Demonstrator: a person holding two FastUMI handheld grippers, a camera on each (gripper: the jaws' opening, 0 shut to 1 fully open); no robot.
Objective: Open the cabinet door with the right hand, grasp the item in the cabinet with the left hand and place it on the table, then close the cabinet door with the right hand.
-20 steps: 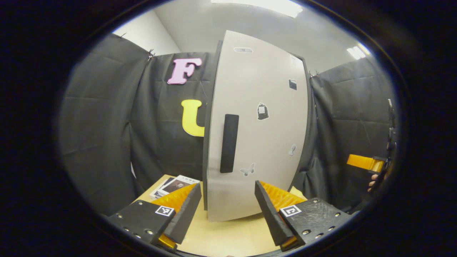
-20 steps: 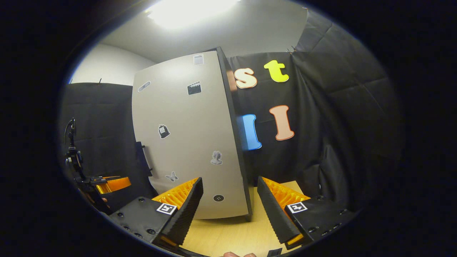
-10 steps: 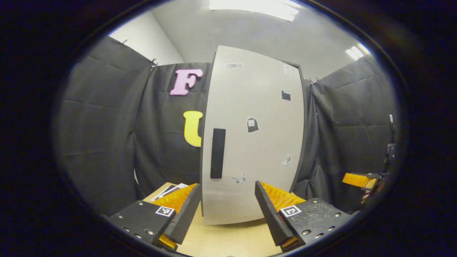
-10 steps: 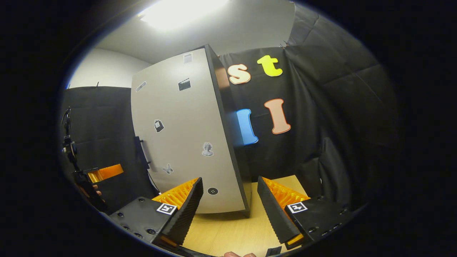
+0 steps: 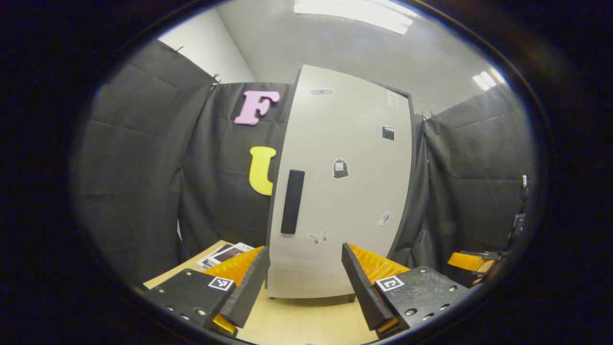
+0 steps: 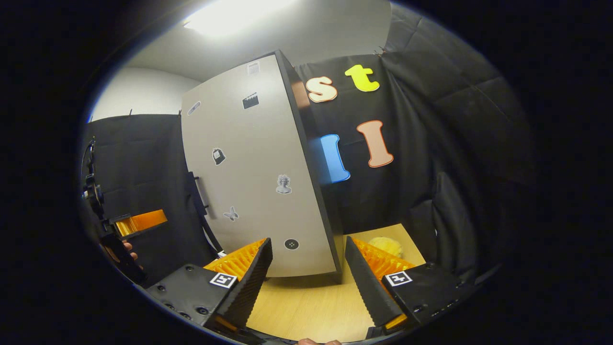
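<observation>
Both grippers hang in the air over the wooden table [image 5: 306,326], facing the cabinet [image 5: 342,187]. The left gripper [image 5: 305,280] has its fingers spread apart with nothing between them, and the right gripper [image 6: 308,278] is spread and empty too. The cabinet door [image 6: 254,177] is closed, black handle [image 5: 292,201] untouched. A yellow fluffy thing [image 6: 387,245] sits on the table just right of the cabinet, and some booklets [image 5: 224,254] lie on its left.
</observation>
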